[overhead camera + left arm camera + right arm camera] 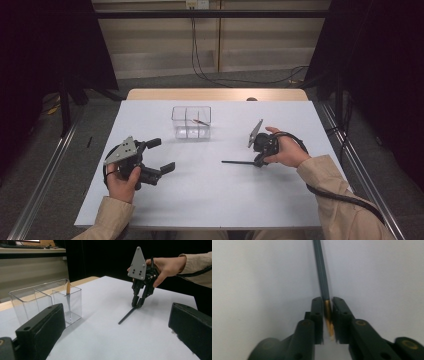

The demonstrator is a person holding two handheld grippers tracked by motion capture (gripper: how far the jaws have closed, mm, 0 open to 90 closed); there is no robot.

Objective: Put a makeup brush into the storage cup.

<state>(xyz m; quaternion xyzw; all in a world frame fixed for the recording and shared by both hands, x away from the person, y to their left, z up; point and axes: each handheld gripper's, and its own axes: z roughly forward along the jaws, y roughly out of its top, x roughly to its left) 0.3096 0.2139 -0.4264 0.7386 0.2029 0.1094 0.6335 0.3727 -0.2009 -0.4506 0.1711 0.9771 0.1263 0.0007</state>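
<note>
Now We Pinch the Pencil

Our right gripper (258,161) is clenched on the pencil (239,162) at its sharpened end, the shaft lying flat on the table (210,195). Our left gripper (164,155) gapes, holding nothing. Near it stands the clear box (191,122).

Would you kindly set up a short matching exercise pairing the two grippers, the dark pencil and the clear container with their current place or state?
Things:
1. left gripper
2. right gripper
3. dark pencil
4. clear container

States:
A. divided into compartments, a pencil leaning inside one
B. jaws wide apart, holding nothing
C. lying on the white table, one end pinched
D. jaws closed on the pencil's sharpened end

Pairs: 1-B, 2-D, 3-C, 4-A
</note>
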